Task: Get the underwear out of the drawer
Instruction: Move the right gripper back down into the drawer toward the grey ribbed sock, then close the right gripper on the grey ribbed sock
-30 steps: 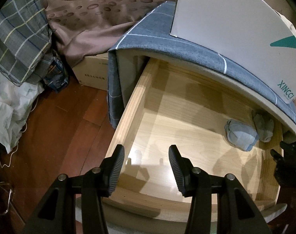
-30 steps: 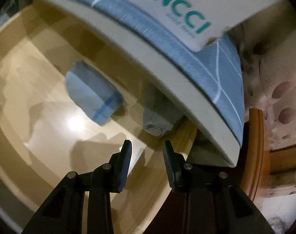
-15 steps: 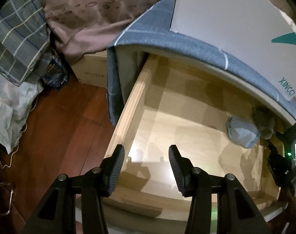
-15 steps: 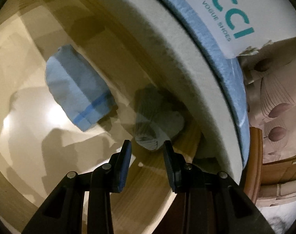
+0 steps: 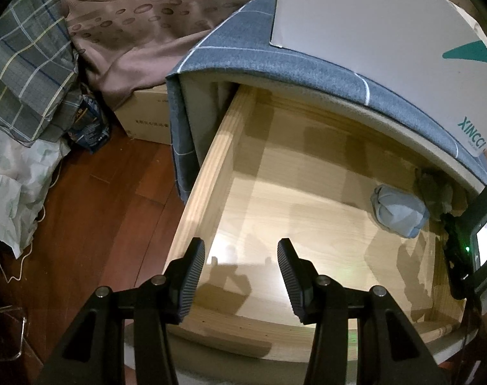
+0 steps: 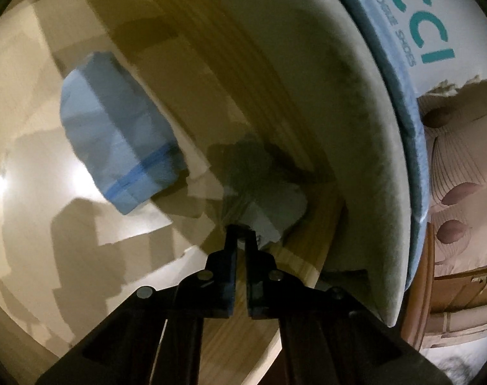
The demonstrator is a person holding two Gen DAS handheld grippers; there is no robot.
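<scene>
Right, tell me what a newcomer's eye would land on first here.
The open wooden drawer, nearly bare, fills both views. In its far right corner the right gripper is pinched on a grey folded garment, with a light blue one lying beside it. The left gripper hangs open over the drawer's front.

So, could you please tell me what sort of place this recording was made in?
Most likely a bedroom: an open wooden drawer holds folded underwear, a plaid quilt lies heaped on the wood floor, and a leaf-patterned curtain hangs behind.
</scene>
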